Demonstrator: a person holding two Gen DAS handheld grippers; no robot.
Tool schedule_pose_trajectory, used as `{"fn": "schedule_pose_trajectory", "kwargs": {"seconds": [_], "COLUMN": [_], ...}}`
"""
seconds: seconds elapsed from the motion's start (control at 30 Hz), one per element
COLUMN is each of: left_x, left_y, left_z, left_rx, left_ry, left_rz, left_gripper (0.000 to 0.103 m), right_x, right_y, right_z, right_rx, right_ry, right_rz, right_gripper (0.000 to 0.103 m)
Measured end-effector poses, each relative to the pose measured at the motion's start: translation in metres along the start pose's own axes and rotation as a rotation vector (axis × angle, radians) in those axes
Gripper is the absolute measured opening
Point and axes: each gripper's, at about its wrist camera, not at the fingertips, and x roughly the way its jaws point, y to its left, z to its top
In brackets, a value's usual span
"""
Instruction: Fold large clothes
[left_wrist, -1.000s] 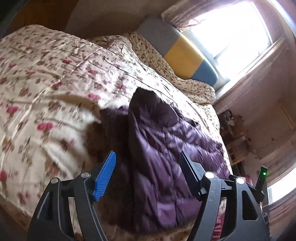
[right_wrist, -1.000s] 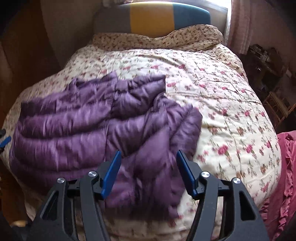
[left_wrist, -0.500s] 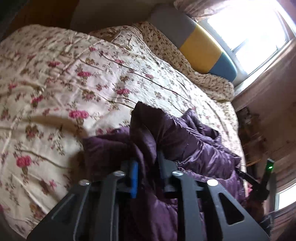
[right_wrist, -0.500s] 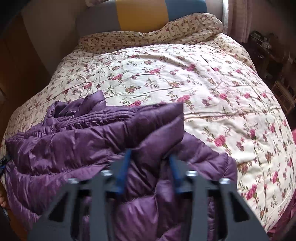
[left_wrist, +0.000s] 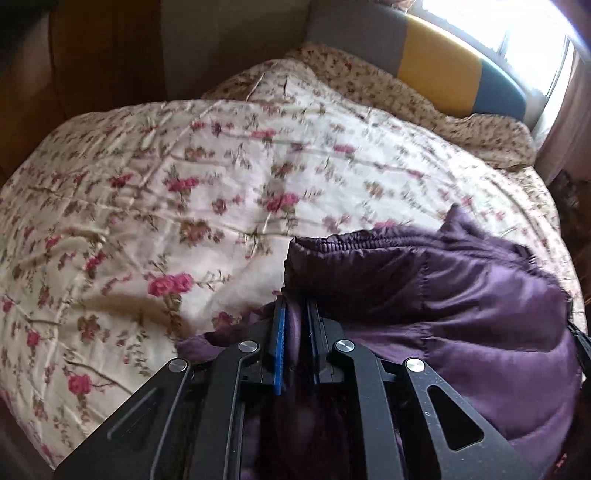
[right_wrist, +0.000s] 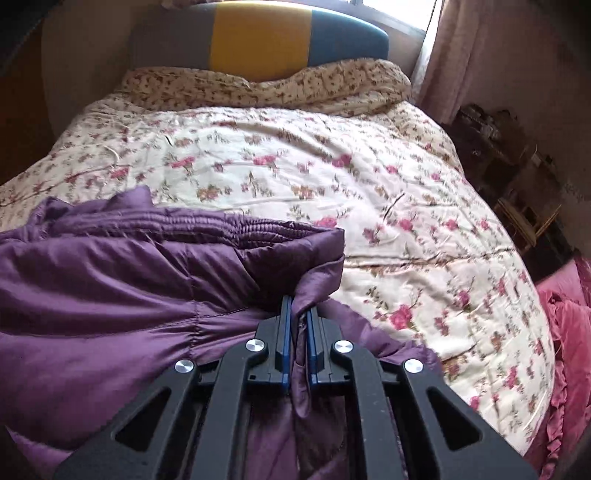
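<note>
Jacket (left_wrist: 461, 295) edge is pinched by both the left gripper (left_wrist: 294, 321) and right gripper (right_wrist: 299, 314), lower centre of each frame. Both have just clamped onto it, so the fold looks begun; next, carry the edge evenly over the bedspread (right_wrist: 369, 192)

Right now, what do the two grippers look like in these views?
Both look alike. The left gripper and the right gripper have matte black angular link arms with cut-out slots, round silver pivot bolts, and flat blue pads on the fingers. No cables or markings show.

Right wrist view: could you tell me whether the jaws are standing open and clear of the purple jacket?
No, the right gripper has its jaws shut on a fold of the purple jacket, which is pinched between its blue pads.
</note>
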Motion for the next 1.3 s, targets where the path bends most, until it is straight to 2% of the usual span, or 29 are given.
{"fn": "schedule_pose_trajectory", "kwargs": {"seconds": [0.23, 0.5, 0.53, 0.6, 0.63, 0.67, 0.8, 0.93, 1.03, 1.2, 1.3], "left_x": [0.019, 0.014, 0.011, -0.004, -0.011, -0.021, -0.049, -0.065, -0.068, -0.065, -0.052], "left_y": [-0.006, -0.002, -0.001, 0.001, 0.003, 0.004, -0.008, -0.032, -0.046, -0.059, -0.06], "left_z": [-0.013, -0.01, -0.009, -0.008, -0.009, -0.009, -0.009, -0.014, -0.018, -0.026, -0.028], "left_rx": [0.028, -0.012, -0.019, -0.042, -0.058, -0.076, -0.065, -0.007, 0.028, 0.064, 0.071], "left_ry": [-0.07, -0.074, -0.072, -0.101, -0.123, -0.149, -0.209, -0.253, -0.257, -0.261, -0.241], "left_rz": [0.045, 0.015, 0.017, 0.021, 0.002, -0.017, -0.05, -0.086, -0.107, -0.117, -0.103], "left_gripper": [0.011, 0.012, 0.017, 0.048, 0.072, 0.073, 0.073, 0.073, 0.073, 0.073, 0.073], "right_x": [0.026, 0.022, 0.02, 0.013, 0.009, 0.005, -0.023, -0.057, -0.073, -0.078, -0.068], "right_y": [0.005, 0.002, 0.002, -0.003, -0.007, -0.01, -0.003, 0.032, 0.058, 0.106, 0.126], "right_z": [-0.008, -0.005, -0.004, -0.002, -0.001, 0.0, 0.004, 0.005, 0.002, -0.008, -0.015], "right_rx": [0.004, 0.007, 0.009, 0.031, 0.053, 0.068, 0.071, 0.0, -0.033, -0.125, -0.167], "right_ry": [0.005, 0.012, 0.014, 0.007, 0.003, 0.002, -0.043, -0.109, -0.129, -0.148, -0.16], "right_rz": [0.001, -0.004, -0.01, -0.042, -0.043, -0.036, -0.037, -0.018, 0.03, 0.046, 0.018], "right_gripper": [0.009, 0.01, 0.015, 0.035, 0.045, 0.049, 0.049, 0.051, 0.053, 0.058, 0.058]}}
